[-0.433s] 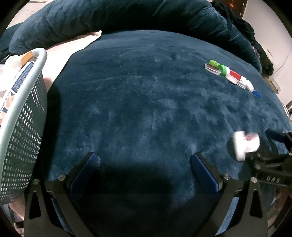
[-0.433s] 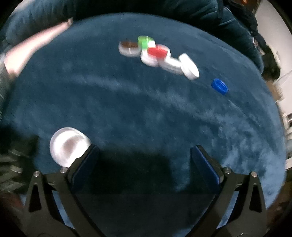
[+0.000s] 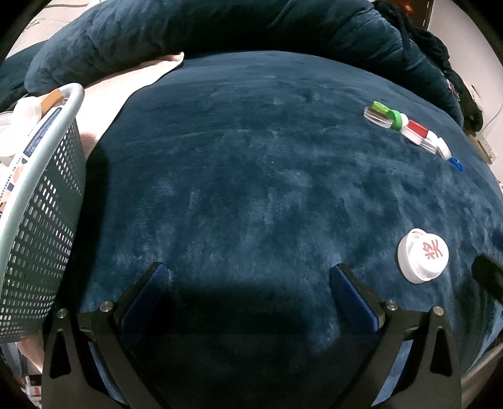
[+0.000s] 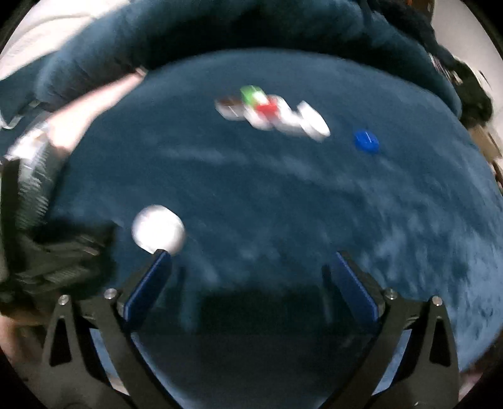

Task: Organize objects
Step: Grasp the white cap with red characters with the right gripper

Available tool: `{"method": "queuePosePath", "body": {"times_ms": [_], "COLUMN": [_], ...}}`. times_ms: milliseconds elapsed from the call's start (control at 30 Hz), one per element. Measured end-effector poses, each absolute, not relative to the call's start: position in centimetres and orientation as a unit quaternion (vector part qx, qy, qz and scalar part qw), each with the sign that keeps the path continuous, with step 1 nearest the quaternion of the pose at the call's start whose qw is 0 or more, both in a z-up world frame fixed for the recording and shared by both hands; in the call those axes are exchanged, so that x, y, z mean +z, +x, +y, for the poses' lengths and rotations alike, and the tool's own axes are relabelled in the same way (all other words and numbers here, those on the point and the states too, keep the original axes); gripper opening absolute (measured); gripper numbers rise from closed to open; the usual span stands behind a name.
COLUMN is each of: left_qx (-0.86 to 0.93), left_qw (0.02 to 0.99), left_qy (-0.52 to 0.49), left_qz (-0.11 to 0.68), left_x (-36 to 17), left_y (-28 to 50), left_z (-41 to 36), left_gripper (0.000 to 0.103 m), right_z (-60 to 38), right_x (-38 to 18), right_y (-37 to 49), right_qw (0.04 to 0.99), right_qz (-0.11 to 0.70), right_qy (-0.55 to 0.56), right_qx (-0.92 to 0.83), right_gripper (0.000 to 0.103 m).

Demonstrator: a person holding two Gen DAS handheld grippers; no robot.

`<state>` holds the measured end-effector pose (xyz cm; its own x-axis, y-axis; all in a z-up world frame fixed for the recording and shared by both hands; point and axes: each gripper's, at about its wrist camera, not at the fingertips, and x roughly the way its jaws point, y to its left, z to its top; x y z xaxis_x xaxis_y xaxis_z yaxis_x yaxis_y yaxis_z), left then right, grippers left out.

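Observation:
A white cap with a red mark lies on the dark blue blanket, right of my left gripper, which is open and empty. The same cap shows blurred just beyond the left finger of my right gripper, also open and empty. A row of caps, white, green and red, lies at the far right, with a small blue cap at its end. The row and blue cap are far ahead in the right wrist view.
A grey perforated basket with items inside stands at the left. A rolled dark blue blanket runs along the back. Pink fabric lies beside the basket. The right gripper's tip shows at the right edge.
The white cap now lies on the blanket, free of the right gripper. The right gripper has pulled back away from it. The left gripper has barely moved.

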<state>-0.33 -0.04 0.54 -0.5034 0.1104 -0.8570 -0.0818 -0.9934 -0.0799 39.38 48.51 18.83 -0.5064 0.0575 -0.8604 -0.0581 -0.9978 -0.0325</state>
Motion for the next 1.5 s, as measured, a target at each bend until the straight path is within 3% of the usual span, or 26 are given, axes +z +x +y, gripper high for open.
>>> {"method": "queuePosePath", "body": {"times_ms": [67,167,233,267,300,333,367,700,833,867,967,1000,1067,1233,1267,1300,1333,1500], "left_qx": [0.868,0.868,0.868,0.868,0.868,0.867,0.867,0.871,0.874,0.874,0.875,0.874,0.873,0.875,0.876,0.877,0.878,0.868], "left_qw": [0.063,0.082,0.098,0.105,0.109,0.111,0.113,0.105,0.098,0.096,0.093,0.094,0.096,0.098,0.095,0.089,0.081,0.078], "left_qy": [-0.493,-0.489,-0.487,-0.486,-0.485,-0.485,-0.485,-0.480,-0.476,-0.476,-0.475,-0.476,-0.477,-0.475,-0.474,-0.472,-0.471,-0.491], "left_qz": [-0.013,-0.006,0.000,0.002,0.003,0.004,0.003,0.000,-0.008,-0.013,-0.018,-0.016,-0.009,-0.011,-0.010,-0.008,-0.005,0.004], "left_x": [0.5,0.5,0.5,0.5,0.5,0.5,0.5,1.2,1.2,1.2,1.1,1.0,0.8,0.5,0.4,0.3,0.2,0.3], "left_y": [-0.2,0.0,0.1,0.2,0.2,0.3,0.3,0.5,0.6,0.6,0.4,0.4,0.4,0.3,0.3,0.3,0.3,-0.2], "left_z": [-0.2,-0.4,-0.6,-0.7,-0.8,-0.8,-0.8,0.3,0.3,0.2,0.0,0.0,0.2,0.1,0.1,0.3,0.5,0.8], "left_gripper": [0.103,0.103,0.103,0.103,0.103,0.103,0.103,0.102,0.102,0.102,0.102,0.102,0.102,0.103,0.103,0.103,0.103,0.103], "right_z": [48.2,48.2,47.1,47.6,47.4,46.1,46.9,55.3,55.2,54.7,51.8,51.4,46.5,44.7,45.1,45.1,44.7,45.1], "right_x": [19.1,21.5,20.6,20.2,19.7,17.7,17.7,21.7,19.5,19.5,20.5,21.0,20.1,18.7,18.6,18.1,17.7,18.5], "right_y": [41.2,42.9,44.3,46.0,47.1,44.1,45.2,49.2,42.4,41.5,40.4,41.4,36.9,32.1,31.6,30.6,29.7,27.7], "right_qw": [0.015,-0.003,-0.016,-0.018,-0.019,-0.027,-0.037,-0.017,0.048,0.047,0.031,0.026,0.017,0.032,0.031,0.026,0.021,0.031], "right_qz": [-0.005,-0.032,-0.060,-0.072,-0.080,-0.079,-0.072,0.046,0.092,0.088,0.030,0.010,-0.029,-0.058,-0.056,-0.058,-0.062,-0.037], "right_qy": [-0.487,-0.505,-0.513,-0.517,-0.521,-0.532,-0.543,-0.503,-0.526,-0.519,-0.492,-0.481,-0.481,-0.523,-0.526,-0.533,-0.542,-0.526], "right_qx": [0.873,0.863,0.856,0.853,0.850,0.843,0.836,0.863,0.844,0.849,0.870,0.876,0.876,0.849,0.848,0.844,0.838,0.849], "right_gripper": [0.094,0.070,0.067,0.058,0.037,0.022,0.017,0.016,0.019,0.025,0.077,0.083,0.082,0.079,0.067,0.038,0.034,0.034]}}
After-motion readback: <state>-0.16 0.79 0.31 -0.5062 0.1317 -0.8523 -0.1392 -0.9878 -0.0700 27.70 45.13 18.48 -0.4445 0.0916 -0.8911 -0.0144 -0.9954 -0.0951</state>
